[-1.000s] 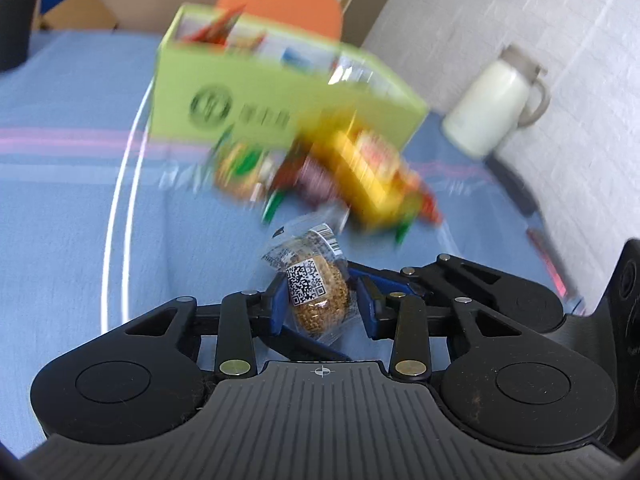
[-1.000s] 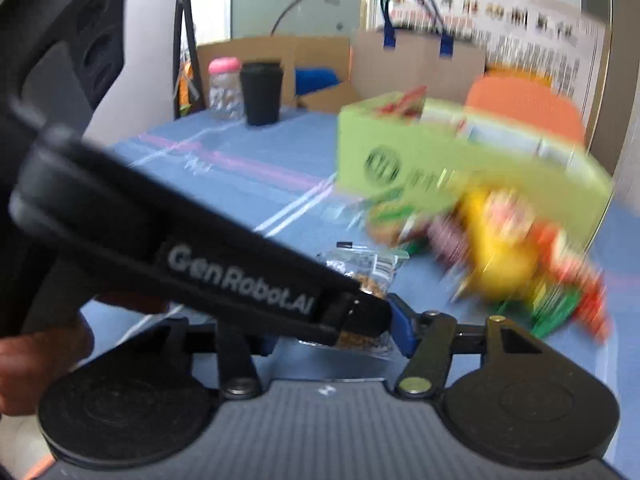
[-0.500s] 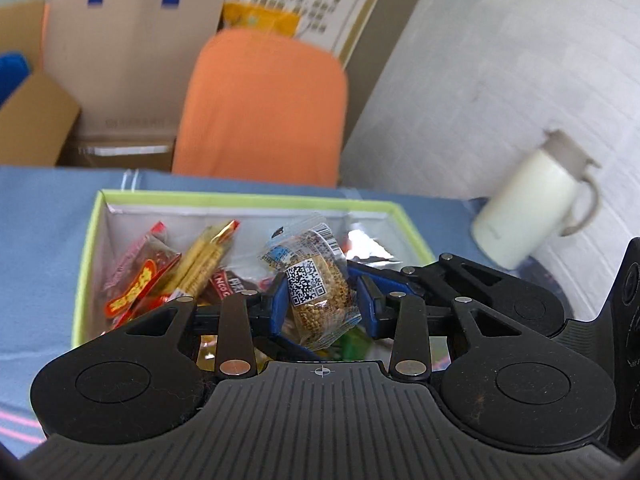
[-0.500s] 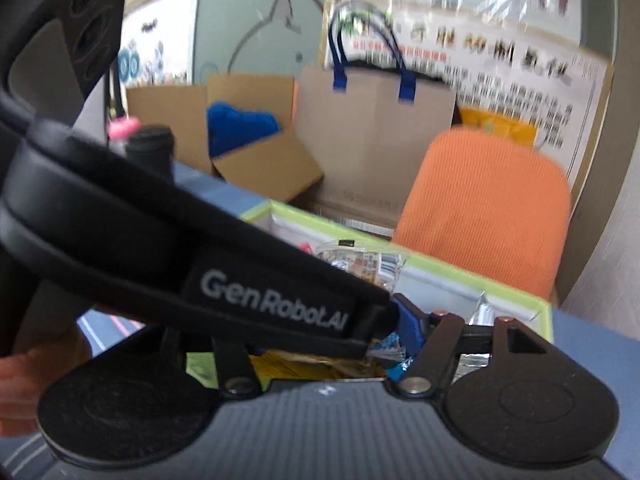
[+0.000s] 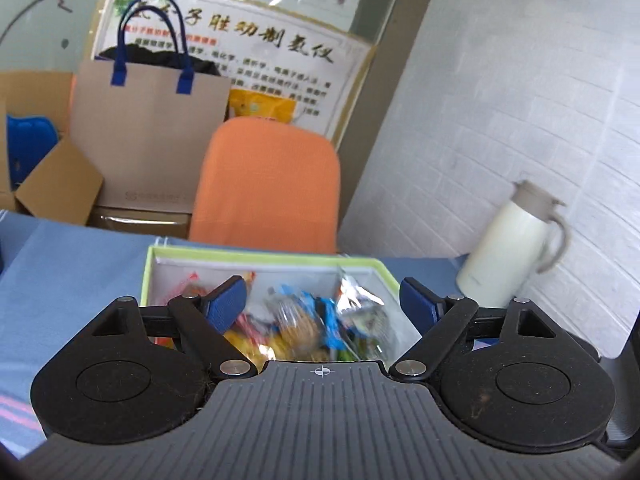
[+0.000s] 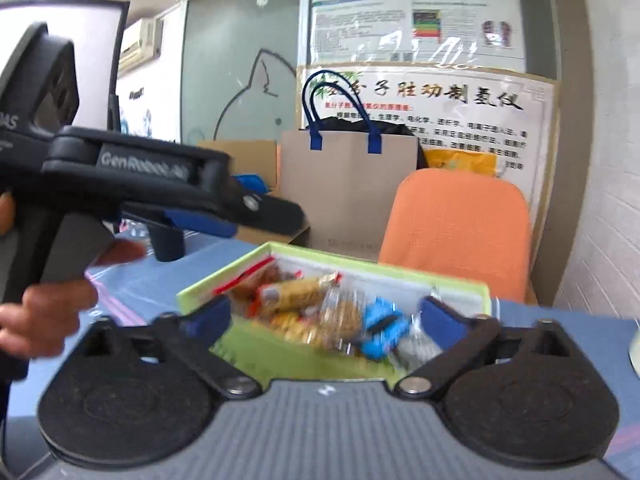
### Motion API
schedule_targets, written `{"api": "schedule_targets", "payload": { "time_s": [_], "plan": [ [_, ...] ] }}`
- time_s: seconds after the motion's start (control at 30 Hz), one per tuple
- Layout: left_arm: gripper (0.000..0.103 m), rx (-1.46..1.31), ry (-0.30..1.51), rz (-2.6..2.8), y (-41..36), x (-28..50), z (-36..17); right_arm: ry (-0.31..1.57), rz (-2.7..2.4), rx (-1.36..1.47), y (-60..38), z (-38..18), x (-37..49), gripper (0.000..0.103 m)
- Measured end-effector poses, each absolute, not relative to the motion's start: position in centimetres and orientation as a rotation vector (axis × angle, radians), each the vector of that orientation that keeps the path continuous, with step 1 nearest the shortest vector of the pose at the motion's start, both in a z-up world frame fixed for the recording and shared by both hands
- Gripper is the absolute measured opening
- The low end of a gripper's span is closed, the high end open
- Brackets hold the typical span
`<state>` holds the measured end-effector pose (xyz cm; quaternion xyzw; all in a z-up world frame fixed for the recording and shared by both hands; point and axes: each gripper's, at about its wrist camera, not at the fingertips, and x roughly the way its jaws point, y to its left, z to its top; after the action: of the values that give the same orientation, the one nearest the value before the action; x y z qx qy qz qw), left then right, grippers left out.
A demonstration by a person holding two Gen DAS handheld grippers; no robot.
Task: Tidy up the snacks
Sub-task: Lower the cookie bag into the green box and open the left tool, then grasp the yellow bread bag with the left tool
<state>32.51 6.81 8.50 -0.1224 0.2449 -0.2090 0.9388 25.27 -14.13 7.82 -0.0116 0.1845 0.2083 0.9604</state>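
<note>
A light-green box on the blue table holds several wrapped snacks. My left gripper is open and empty above the box's near side. A clear-wrapped granola snack lies in the box among yellow and blue packets; it shows blurred in the left wrist view. My right gripper is open and empty, just in front of the box. The left gripper's body shows at upper left in the right wrist view.
An orange chair stands behind the table. A white thermos jug sits at the right by the brick wall. A paper bag with blue handles and cardboard boxes are behind.
My left gripper has opened and let go of the granola snack, which now lies in the box. Both grippers rose and drew back slightly from the box.
</note>
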Motion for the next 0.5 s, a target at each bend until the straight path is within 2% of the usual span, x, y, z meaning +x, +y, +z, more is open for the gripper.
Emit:
{"api": "schedule_targets", "payload": {
  "time_s": [0.3, 0.43, 0.47, 0.5],
  "plan": [
    [0.068, -0.33, 0.731, -0.464, 5.5, 27.6, 1.7, 0.492, 0.386, -0.093, -11.6, 3.0, 19.6, 0.102],
    [0.053, -0.351, 0.792, -0.512, 3.9, 28.8, 1.0, 0.477, 0.404, -0.164, -10.2, 2.8, 21.0, 0.102],
    [0.046, -0.345, 0.81, -0.515, 3.5, 29.3, 1.0, 0.5, 0.408, -0.179, -9.9, 2.6, 21.5, 0.102],
    [0.031, -0.332, 0.83, -0.517, 3.2, 29.7, 1.0, 0.522, 0.416, -0.19, -9.6, 2.5, 22.5, 0.102]
  ]
}}
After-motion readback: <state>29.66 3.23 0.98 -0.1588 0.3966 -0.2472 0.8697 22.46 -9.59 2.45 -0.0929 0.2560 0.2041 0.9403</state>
